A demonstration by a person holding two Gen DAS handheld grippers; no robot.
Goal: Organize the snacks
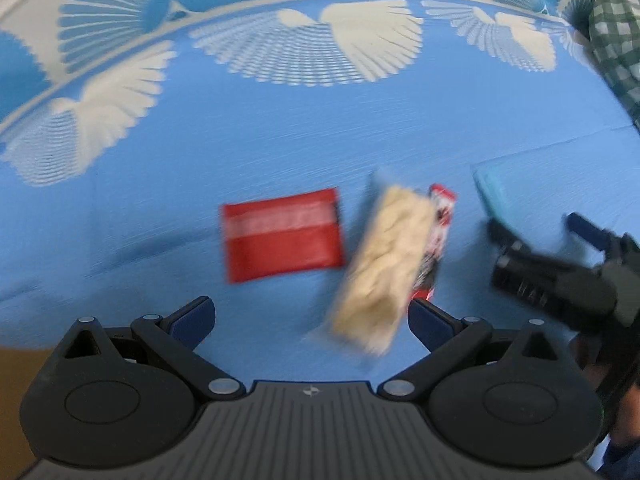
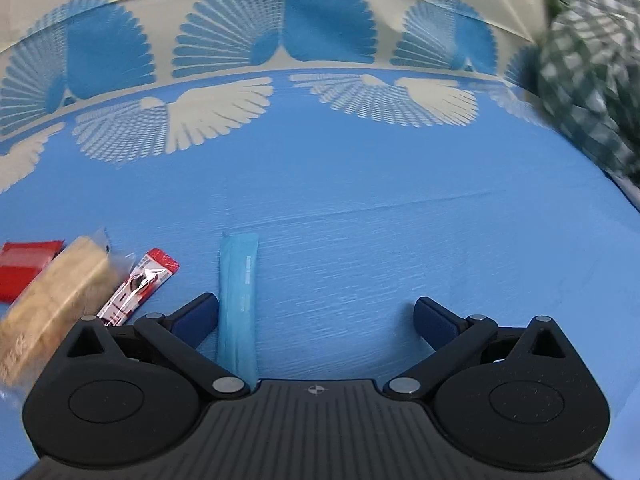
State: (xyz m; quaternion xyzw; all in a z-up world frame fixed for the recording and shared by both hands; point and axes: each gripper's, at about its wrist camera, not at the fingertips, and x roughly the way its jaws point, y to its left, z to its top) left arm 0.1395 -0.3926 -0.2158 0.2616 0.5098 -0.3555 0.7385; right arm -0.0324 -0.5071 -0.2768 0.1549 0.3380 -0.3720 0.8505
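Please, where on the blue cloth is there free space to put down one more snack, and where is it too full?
Free: the wide stretch of blue cloth beyond and right of the light blue packet, toward the green checked fabric. Also left of the red packet. Crowded: the red packet, the beige biscuit pack and the red-and-white stick sachet lie close together, the sachet partly under the pack.

The left gripper [image 1: 311, 322] is matte black plastic with a ribbed grey-black central plate bearing a small round crosshair mark. Two angled link arms carry silver pivot screws and end in dark blue finger pads [image 1: 194, 318]. The right gripper [image 2: 316, 320] looks identical, with large round black housings.
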